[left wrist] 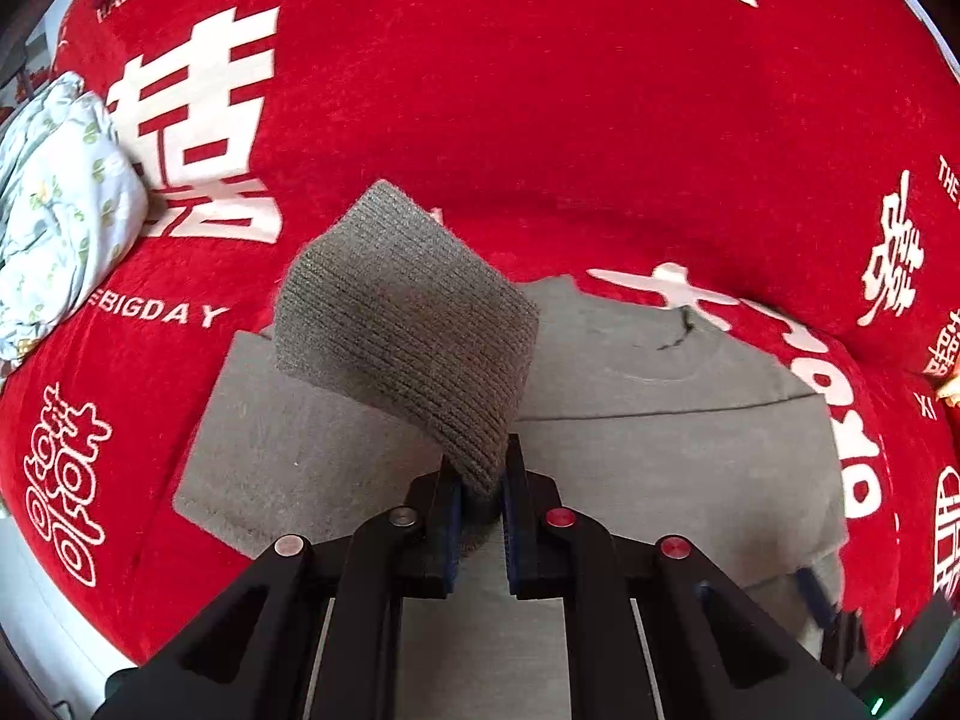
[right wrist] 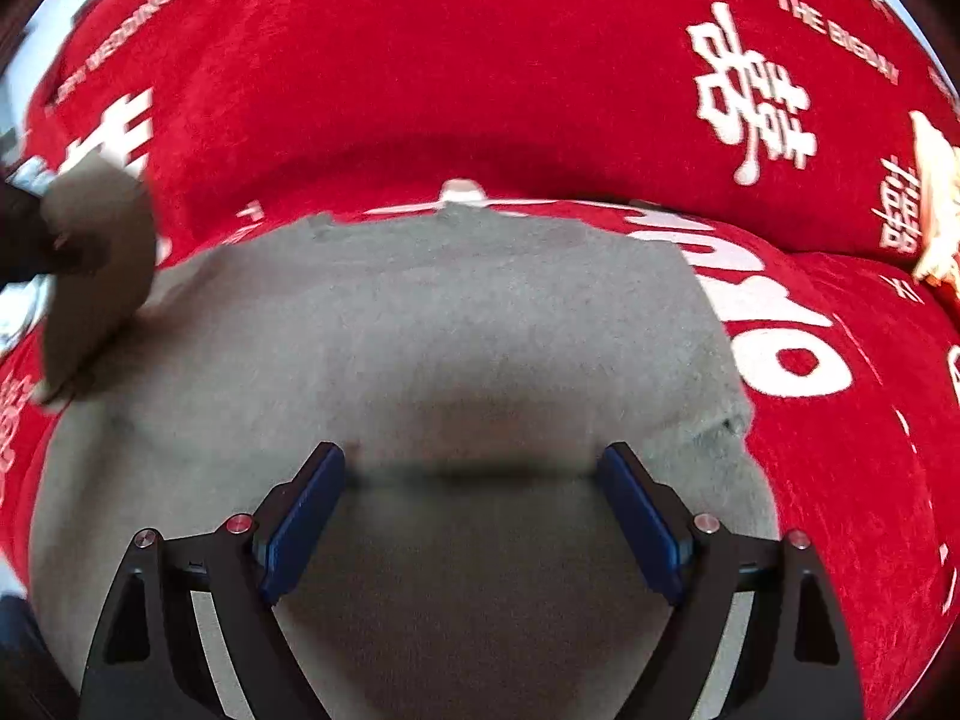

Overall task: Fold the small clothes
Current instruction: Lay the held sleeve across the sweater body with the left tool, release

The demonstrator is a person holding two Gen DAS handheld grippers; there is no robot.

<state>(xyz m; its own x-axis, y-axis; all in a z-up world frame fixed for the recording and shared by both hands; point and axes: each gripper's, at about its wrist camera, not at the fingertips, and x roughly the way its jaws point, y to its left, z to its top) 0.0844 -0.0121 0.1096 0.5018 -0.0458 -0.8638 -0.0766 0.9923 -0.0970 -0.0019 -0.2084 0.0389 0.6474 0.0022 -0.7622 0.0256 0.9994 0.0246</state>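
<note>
Bed covered w/ red plush blanket (left wrist: 540,120), white double-happiness characters & English lettering ("HAPPY WE…", "BIGDAY", "THE BIGDAY") printed across it. Pale floral bedding (left wrist: 54,204) bunched at left edge. Cream fringed item (right wrist: 936,198) at far right, too blurred to ID. Bright, even light; room beyond is dark/unclear.

Red blanket (left wrist: 540,120) with white lettering; on it, flat grey sweater (left wrist: 660,450) and floral bundle (left wrist: 54,210) at the edge.

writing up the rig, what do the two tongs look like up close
Both tongs, left and right, have matte black angular linkage arms with triangular cut-outs and dark blue ribbed pads. Round pivot caps are silver and red on the left, mixed likewise on the right.
</note>
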